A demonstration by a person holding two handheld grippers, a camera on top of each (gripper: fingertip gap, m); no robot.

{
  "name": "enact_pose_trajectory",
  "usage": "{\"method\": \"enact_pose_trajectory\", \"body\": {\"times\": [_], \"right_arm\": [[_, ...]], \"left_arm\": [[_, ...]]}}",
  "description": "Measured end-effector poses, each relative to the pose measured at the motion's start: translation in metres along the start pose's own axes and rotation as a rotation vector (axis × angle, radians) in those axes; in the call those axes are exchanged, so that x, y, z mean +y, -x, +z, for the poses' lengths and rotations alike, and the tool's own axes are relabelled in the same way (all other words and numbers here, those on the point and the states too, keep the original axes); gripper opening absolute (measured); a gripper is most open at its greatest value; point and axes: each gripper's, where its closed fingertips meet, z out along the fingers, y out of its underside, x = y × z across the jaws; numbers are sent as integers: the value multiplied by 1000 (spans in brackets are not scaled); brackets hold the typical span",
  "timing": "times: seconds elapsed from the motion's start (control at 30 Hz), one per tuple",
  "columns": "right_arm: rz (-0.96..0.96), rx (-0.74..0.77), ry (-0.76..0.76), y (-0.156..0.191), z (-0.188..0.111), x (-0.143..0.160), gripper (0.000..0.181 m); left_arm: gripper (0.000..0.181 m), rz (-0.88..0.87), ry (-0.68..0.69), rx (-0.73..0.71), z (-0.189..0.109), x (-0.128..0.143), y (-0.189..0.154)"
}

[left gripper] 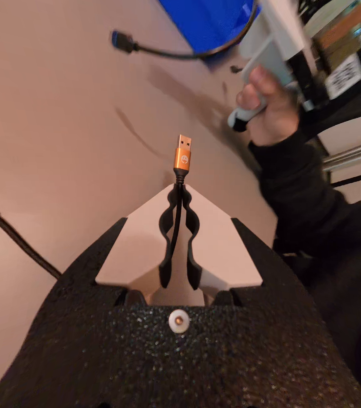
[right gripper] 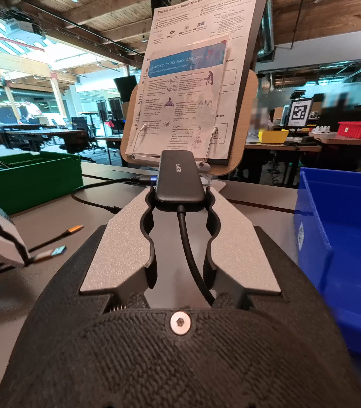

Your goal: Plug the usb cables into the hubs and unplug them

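Observation:
My left gripper (left gripper: 179, 186) is shut on a black cable just behind its orange USB plug (left gripper: 183, 154), which sticks out past the fingertips above the table. In the right wrist view the left gripper (right gripper: 26, 261) is at the far left with that plug (right gripper: 51, 252). My right gripper (right gripper: 179, 196) is shut on the near end of a dark grey hub (right gripper: 178, 174), held above the table. The hub's own black lead (right gripper: 186, 242) runs back between the fingers. A black cable with a blue-ringed plug (right gripper: 147, 178) sits in the hub's left side.
A second orange plug (right gripper: 75, 228) lies on the table (right gripper: 49, 220). A black connector (left gripper: 122, 42) on a cable lies near the blue bin (left gripper: 206, 22). The blue bin (right gripper: 340, 242) is at the right, a green box (right gripper: 27, 176) at the left, a paper stand (right gripper: 188, 88) behind. A hand (left gripper: 270, 106) holds the right gripper.

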Motion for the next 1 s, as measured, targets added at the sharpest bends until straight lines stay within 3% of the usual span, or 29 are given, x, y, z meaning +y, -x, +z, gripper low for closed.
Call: {"method": "enact_pose_trajectory", "body": {"times": [0.13,0.3,0.57,0.77,1.0], "right_arm": [[118,-106,9,10,2,4,45],[230,-187,12,21,4,6,45],[242,-169,29,17,5,12,45],[316,-205,29,22,6,13,45],[181,-102,20,17,7,12,45]], "left_arm": [[1,37,-18,45,-22,-28,-29],[1,168,-47,-63,-55,-69,-41],[1,381,-80,-54,-91,-103,-80],[1,310,-36,-52,-63,-109,-46],[1,230,69,36,-27,-101,-14]]}}
